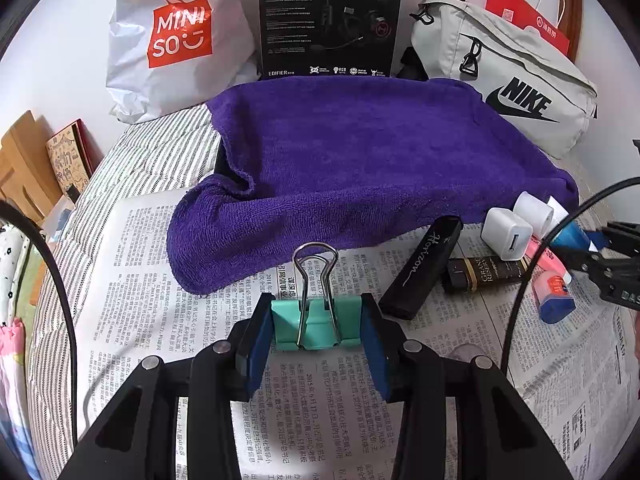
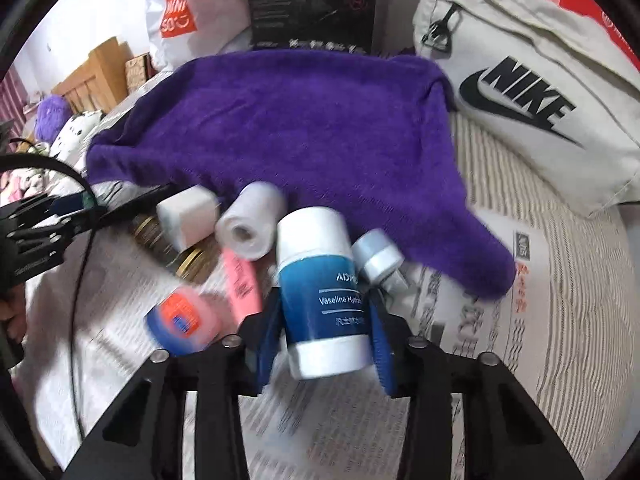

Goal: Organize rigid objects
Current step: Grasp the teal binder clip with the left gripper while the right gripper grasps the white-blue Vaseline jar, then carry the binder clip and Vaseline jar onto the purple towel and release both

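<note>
My left gripper [image 1: 316,309] is shut on a teal binder clip [image 1: 320,330], whose wire handle sticks up above the newspaper. My right gripper [image 2: 325,308] is shut on a blue-and-white Vaseline tube [image 2: 316,248], with a pad against each side. Clustered around the tube are a white charger cube [image 2: 186,216], a white roll [image 2: 252,224], a pink stick [image 2: 240,280], a small blue-and-pink tin [image 2: 184,316] and a pale blue capped bottle [image 2: 378,256]. A black "Horizon" stick [image 1: 420,268] and a dark gold-labelled item [image 1: 484,270] lie just right of the clip.
A purple towel [image 1: 360,160] covers something behind the objects. A Miniso bag [image 1: 172,40], a black headphone box [image 1: 330,20] and a grey Nike bag [image 1: 512,80] stand at the back. Newspaper [image 1: 160,280] covers striped bedding. Black cables [image 1: 532,280] loop on both sides.
</note>
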Demonstrator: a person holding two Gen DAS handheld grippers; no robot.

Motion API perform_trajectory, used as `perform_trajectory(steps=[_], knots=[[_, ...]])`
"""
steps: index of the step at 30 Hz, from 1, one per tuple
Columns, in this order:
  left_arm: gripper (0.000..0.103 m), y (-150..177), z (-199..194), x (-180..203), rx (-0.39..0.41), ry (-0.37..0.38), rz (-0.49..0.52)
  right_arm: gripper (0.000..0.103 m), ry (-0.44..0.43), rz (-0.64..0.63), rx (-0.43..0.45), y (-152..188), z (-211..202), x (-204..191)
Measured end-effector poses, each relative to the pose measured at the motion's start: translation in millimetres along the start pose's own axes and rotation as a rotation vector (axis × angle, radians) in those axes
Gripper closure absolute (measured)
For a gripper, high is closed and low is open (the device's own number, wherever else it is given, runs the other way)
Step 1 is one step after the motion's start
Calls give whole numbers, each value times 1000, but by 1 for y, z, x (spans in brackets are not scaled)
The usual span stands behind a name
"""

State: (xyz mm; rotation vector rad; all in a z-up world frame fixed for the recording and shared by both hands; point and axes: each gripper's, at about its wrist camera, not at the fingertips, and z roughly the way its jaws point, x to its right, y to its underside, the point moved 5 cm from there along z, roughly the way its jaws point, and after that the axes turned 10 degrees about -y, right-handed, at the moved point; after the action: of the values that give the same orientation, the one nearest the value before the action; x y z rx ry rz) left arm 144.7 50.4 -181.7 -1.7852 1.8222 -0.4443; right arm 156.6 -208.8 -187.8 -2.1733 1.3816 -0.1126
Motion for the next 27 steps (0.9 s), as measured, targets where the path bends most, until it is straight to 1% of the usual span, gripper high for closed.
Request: perform_trajectory(steps=[2,3,12,14,19,23,27], knots=[[63,0,0,0,0,0,-3,67,-42,23,-10,4,-2,-4],[63,0,0,0,1,-2,-1,67,-46,26,-14,5,-3,-4],[63,1,-1,1,-1,0,-5,67,8,6,4,-5,6,-7],[63,1,-1,1,-2,2,-5,67,6,6,4,-5,6,-7],[64,2,-4,-2,-14,15,-19,67,-13,43,-2,4,-5,-3],[64,5,-10,-6,-22,10,-26,67,-19,66,7,13,-18,1],[64,6,-20,-11,-14,34,-44,67,-35,75,30,16,-31,2]])
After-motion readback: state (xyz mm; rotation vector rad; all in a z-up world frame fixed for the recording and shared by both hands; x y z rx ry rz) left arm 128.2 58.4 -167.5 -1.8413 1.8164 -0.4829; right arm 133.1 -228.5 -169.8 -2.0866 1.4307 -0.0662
